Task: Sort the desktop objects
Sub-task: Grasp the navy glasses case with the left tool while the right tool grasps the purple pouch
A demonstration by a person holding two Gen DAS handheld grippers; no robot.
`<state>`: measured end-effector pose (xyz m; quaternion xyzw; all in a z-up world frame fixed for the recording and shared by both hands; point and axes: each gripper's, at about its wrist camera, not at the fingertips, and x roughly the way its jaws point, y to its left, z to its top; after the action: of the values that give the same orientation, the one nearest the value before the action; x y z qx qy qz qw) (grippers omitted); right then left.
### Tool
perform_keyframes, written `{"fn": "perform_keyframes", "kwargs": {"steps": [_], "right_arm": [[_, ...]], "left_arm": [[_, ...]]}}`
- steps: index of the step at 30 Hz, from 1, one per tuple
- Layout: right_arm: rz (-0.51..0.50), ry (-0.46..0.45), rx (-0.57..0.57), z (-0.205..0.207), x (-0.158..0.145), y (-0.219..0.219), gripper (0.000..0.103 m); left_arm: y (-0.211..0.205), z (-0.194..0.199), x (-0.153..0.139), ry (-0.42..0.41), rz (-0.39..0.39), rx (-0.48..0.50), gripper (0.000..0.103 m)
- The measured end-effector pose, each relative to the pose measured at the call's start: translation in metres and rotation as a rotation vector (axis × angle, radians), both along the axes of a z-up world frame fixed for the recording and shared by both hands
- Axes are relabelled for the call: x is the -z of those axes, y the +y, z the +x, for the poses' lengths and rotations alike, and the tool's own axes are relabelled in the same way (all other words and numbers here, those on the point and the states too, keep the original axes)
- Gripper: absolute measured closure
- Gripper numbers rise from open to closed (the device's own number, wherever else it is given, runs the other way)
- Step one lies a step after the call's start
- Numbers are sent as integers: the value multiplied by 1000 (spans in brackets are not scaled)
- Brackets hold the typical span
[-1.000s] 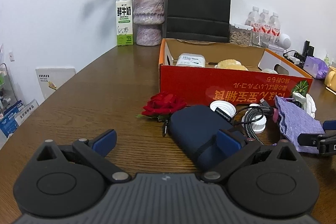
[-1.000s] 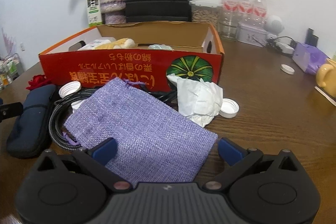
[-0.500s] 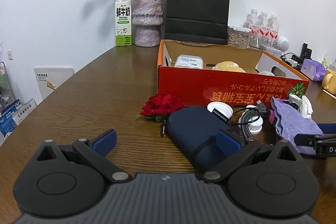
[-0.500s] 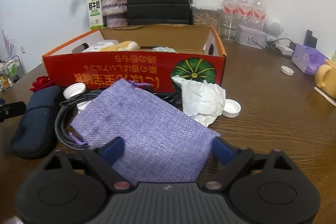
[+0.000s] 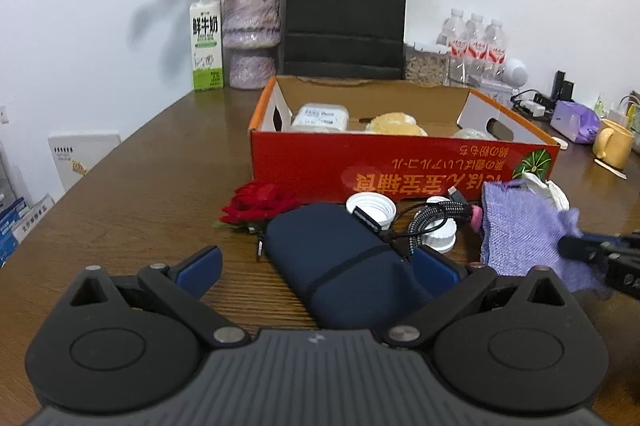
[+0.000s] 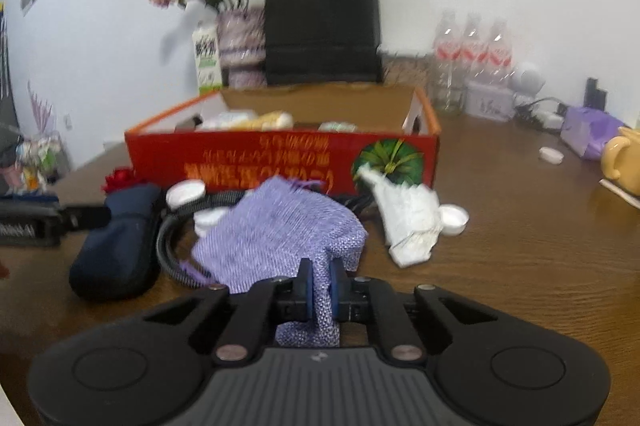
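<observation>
Two grippers | right gripper (image 6: 320, 286) pinching purple woven fabric pouch (image 6: 276, 226) | left gripper (image 5: 316, 266) released | risk: pouch may snag braided black cable (image 6: 172, 242).

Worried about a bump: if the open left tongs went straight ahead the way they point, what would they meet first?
Most likely the navy pouch: it already lies between the open left tongs, toward the right pad. Behind it come the white cap and red box.
</observation>
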<state>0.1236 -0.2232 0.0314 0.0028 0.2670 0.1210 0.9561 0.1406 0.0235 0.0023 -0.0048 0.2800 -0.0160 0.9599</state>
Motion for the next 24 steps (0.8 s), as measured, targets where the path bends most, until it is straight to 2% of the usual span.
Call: {"fn": "perform_keyframes", "kwargs": {"steps": [4,9,11,14,16,20,24], "right_arm": [[16,-47,20,-4,-8,-7,96],[23,-55,29,-2,-10,-12,96],[23,-52,28,-1,-8,-11,96],[28,-49,30,-1,-7,-10,96],[30,-47,34,-2,-7,-11,96],[31,-37,43,-3,-6,-12,96],[41,-33,47,-4,-5,-12,96]], "left_arm": [[-10,9,1,26,-18,-9,0],[-20,30,9,61,-4,-92,0],[-20,36,14,95,-6,-113,9],[-13,33,16,109,-36,-76,19],[-9,27,14,104,5,-42,23],[3,15,10,109,80,34,27],[6,15,7,118,93,50,23]]}}
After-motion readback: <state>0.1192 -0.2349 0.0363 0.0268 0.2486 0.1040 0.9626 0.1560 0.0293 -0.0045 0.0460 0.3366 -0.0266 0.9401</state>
